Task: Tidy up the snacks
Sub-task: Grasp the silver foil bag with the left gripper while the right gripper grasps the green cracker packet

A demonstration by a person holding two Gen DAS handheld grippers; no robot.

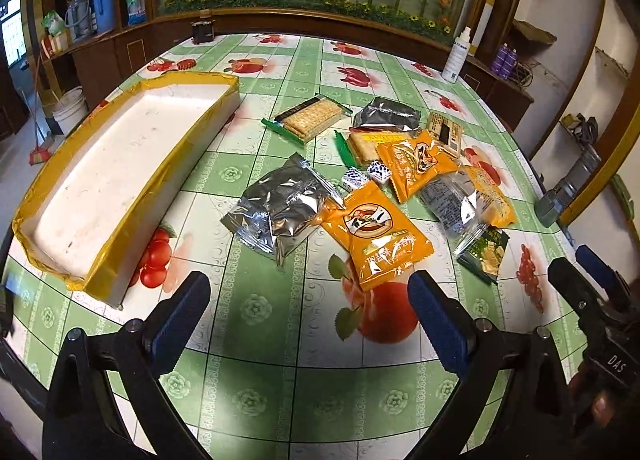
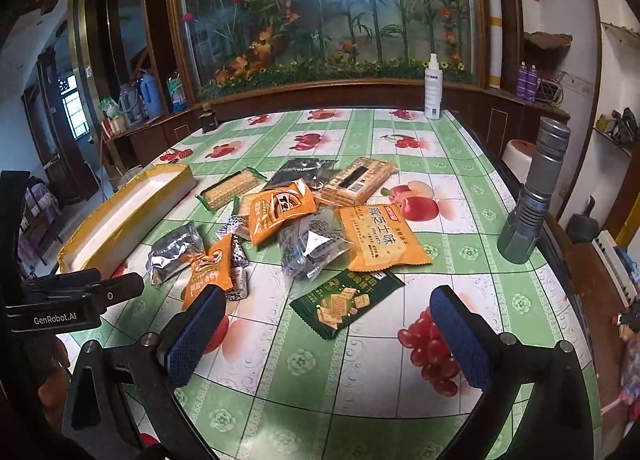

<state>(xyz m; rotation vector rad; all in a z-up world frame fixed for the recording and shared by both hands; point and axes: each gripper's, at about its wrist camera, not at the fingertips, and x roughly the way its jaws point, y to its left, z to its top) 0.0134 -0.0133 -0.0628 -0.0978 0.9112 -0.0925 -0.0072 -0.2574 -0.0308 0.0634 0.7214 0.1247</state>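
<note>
Several snack packs lie in a loose pile on the table: an orange pack [image 1: 378, 234] nearest my left gripper, a silver foil pack [image 1: 282, 208], a cracker sleeve [image 1: 308, 118], a dark green cracker pack [image 2: 346, 302] nearest my right gripper, and an orange cheese-cracker pack [image 2: 382, 238]. A white tray with yellow tape on its rim [image 1: 132, 190] stands empty to the left; it also shows in the right wrist view [image 2: 120, 212]. My left gripper [image 1: 308, 300] is open and empty above the table. My right gripper [image 2: 328, 320] is open and empty, just short of the green pack.
The table has a green fruit-print cloth [image 1: 280, 340]. A white spray bottle [image 2: 433, 86] stands at the far edge. A grey metal flashlight [image 2: 534, 192] stands at the right edge. A small dark box [image 2: 208, 120] sits far left. A wooden cabinet runs behind the table.
</note>
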